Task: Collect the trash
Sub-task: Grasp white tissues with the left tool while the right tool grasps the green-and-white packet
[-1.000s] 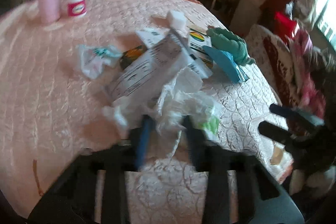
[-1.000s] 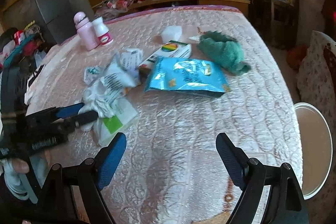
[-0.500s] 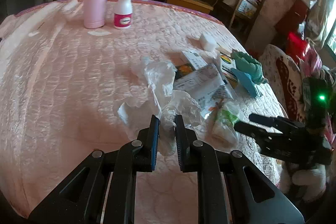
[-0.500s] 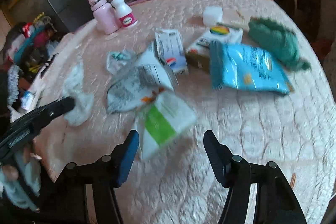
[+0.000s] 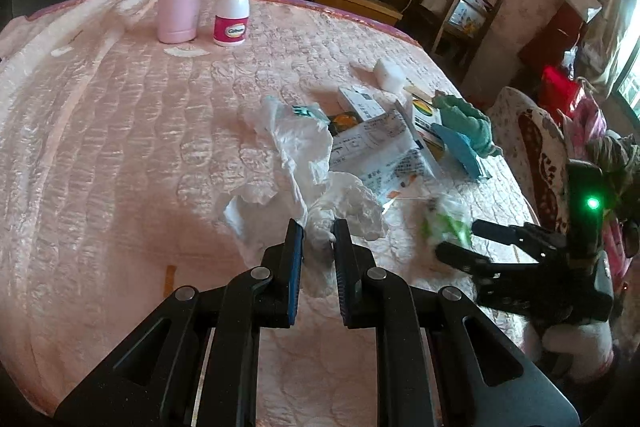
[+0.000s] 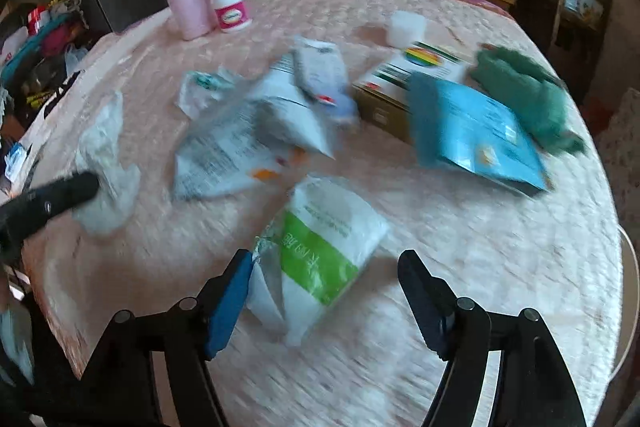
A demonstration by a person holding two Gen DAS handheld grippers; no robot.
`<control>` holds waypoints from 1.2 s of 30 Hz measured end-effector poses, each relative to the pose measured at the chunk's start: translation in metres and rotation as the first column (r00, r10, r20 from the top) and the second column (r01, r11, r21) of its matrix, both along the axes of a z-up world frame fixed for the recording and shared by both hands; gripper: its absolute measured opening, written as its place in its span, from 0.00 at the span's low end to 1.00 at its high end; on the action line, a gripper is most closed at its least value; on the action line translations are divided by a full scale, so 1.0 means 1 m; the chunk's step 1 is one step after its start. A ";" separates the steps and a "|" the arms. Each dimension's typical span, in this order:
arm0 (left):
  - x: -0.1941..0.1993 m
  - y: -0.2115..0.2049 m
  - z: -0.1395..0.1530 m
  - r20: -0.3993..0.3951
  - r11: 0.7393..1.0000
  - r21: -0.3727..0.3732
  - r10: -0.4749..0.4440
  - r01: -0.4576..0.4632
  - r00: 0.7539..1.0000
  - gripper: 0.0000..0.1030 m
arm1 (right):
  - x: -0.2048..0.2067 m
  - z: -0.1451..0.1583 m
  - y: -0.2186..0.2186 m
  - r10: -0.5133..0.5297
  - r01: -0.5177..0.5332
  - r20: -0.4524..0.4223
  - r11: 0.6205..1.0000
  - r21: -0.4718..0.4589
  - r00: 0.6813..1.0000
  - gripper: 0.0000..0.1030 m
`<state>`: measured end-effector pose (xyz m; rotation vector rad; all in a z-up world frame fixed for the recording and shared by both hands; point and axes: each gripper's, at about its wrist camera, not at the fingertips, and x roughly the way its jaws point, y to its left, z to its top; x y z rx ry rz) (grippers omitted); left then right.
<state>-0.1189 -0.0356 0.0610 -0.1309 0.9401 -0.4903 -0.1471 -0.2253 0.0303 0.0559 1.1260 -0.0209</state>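
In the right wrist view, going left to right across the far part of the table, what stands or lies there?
Pink bottle → white pill bottle with pink label → small white block → green cloth.

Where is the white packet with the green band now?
In the right wrist view the white packet with the green band lies on the pink quilt, low in the centre, between the open fingers of the right gripper.

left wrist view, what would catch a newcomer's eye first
The left gripper with its jaws shut on a crumpled white tissue at the near edge of the pink quilted bed. To the right, the right gripper reaches for a green and white packet.
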 end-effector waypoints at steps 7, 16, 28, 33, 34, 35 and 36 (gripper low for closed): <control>-0.005 -0.016 0.001 -0.008 1.000 -0.010 -0.024 0.024 1.000 0.12 | -0.023 0.011 -0.036 -0.052 0.051 0.025 0.997 0.054 0.998 0.76; -0.014 -0.032 0.005 0.002 0.999 -0.004 -0.047 0.047 0.999 0.12 | -0.006 -0.001 -0.033 -0.139 0.137 0.015 0.985 0.101 0.990 0.79; -0.020 -0.045 0.007 0.007 0.998 0.009 -0.065 0.065 0.998 0.12 | -0.027 0.003 -0.043 -0.102 0.102 0.035 0.995 -0.011 0.994 0.68; -0.021 -0.051 0.006 0.004 0.997 0.014 -0.071 0.071 0.997 0.12 | -0.028 0.006 -0.052 -0.120 0.120 0.044 0.993 0.012 0.992 0.69; -0.022 -0.053 0.006 0.005 0.997 0.017 -0.070 0.070 0.998 0.12 | -0.025 0.005 -0.052 -0.120 0.119 0.043 0.993 0.017 0.992 0.69; -0.022 -0.054 0.006 0.005 0.997 0.019 -0.070 0.069 0.998 0.12 | -0.024 0.004 -0.051 -0.120 0.120 0.043 0.993 0.020 0.992 0.69; -0.023 -0.055 0.007 0.006 0.997 0.021 -0.069 0.069 0.998 0.12 | -0.022 0.003 -0.050 -0.121 0.120 0.043 0.993 0.023 0.992 0.69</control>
